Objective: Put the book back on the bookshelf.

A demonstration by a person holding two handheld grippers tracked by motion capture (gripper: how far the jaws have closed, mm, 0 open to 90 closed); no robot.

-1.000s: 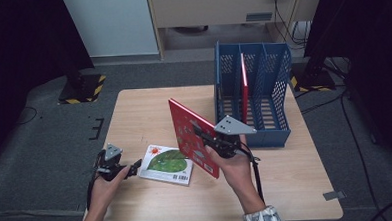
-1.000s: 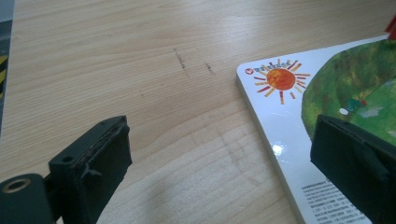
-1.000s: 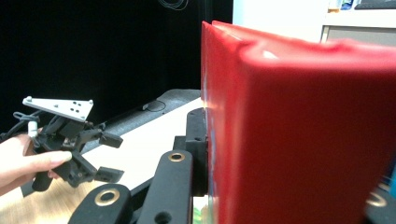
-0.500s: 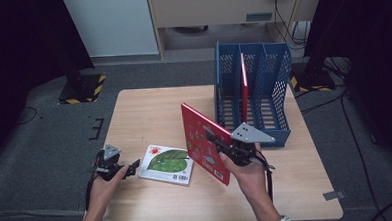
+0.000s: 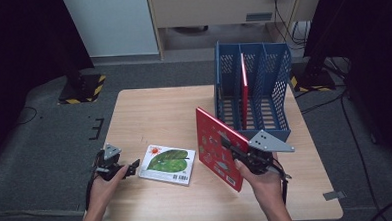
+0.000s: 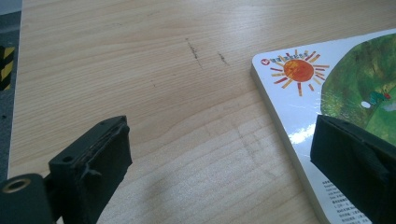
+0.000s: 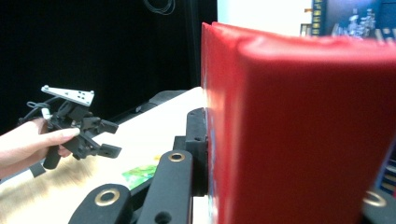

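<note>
Upright, the red book [image 5: 216, 147] stands clamped in the right tongs [image 5: 230, 145], while the left tongs [image 5: 132, 167] gape wide.

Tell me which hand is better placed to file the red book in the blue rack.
Right. The right gripper is shut on the red book, upright just in front of the blue file rack. The left gripper sits open beside the green picture book, far from the rack.

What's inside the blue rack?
One thin red book stands upright in the blue rack, beside a divider. The other slots look empty, though the front wall hides their lowest part.
</note>
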